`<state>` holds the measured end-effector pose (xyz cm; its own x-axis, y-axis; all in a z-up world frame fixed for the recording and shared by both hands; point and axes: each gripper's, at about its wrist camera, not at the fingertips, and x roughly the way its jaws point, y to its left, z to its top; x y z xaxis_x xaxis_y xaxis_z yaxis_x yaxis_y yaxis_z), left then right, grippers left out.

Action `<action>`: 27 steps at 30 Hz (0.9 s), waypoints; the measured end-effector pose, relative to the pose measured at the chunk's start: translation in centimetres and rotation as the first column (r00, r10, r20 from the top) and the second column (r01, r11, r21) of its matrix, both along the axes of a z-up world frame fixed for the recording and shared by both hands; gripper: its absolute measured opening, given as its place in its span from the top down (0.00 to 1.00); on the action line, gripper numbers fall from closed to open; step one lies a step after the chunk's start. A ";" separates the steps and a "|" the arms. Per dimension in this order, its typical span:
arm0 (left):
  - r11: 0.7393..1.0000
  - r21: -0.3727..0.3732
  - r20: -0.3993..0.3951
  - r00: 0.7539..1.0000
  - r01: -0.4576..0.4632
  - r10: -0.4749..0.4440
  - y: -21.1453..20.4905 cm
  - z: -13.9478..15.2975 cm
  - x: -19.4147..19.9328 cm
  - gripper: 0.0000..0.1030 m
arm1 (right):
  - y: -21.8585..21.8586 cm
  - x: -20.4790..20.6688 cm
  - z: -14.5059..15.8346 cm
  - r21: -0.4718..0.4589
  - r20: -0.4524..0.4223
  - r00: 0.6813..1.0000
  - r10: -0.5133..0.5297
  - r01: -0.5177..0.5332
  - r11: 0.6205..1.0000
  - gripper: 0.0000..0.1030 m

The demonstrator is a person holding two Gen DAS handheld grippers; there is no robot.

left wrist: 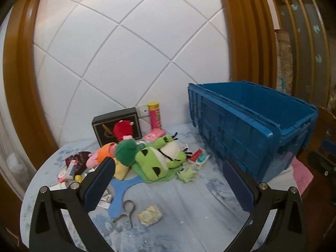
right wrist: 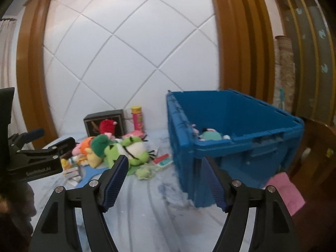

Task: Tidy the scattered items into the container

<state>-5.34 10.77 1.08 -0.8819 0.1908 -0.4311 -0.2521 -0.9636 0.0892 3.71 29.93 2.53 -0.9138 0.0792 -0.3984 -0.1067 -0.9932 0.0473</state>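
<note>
Two grippers are in my views, and both have their jaws wide apart with nothing between them. On the left side of the round pale blue table (left wrist: 189, 210), my left gripper (left wrist: 168, 180) hangs above the near part of the heap, over a flat blue plastic piece (left wrist: 117, 199), a metal hook (left wrist: 128, 208) and a small yellowish packet (left wrist: 150, 214). Behind them lies the pile of soft toys, with a green plush frog (left wrist: 159, 161) in the middle and a pink and orange plush pig (left wrist: 98, 156) to its left. Further back, against the white padded wall, stand a black box (left wrist: 116, 126) and a pink and yellow tube can (left wrist: 155, 116). To the right stands the open blue plastic crate (right wrist: 241, 147); in the right wrist view a few small toys, one of them teal (right wrist: 210, 135), already lie inside it. My right gripper (right wrist: 166, 180) hangs near the crate's front left corner.
</note>
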 end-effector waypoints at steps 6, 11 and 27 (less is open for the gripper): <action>0.996 -0.029 -0.010 0.996 0.085 -0.086 1.1 -0.2 0.9 0.00 | 0.4 1.2 0.1 -0.001 0.009 0.998 -0.058 0.058 0.998 0.29; 0.987 -0.052 -0.015 0.988 0.154 -0.155 -0.2 0.3 1.3 0.00 | -1.7 2.6 0.7 0.007 -0.014 0.991 -0.132 0.132 0.991 0.29; 0.985 -0.059 -0.007 0.986 0.165 -0.165 -3.0 -0.4 3.2 0.00 | -5.9 4.2 1.2 0.025 -0.026 0.989 -0.142 0.143 0.989 0.26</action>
<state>-2.15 7.74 0.73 -0.8455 0.3089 -0.4357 -0.4057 -0.9020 0.1479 7.86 24.06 3.76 -0.9017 0.2197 -0.3724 -0.2466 -0.9688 0.0257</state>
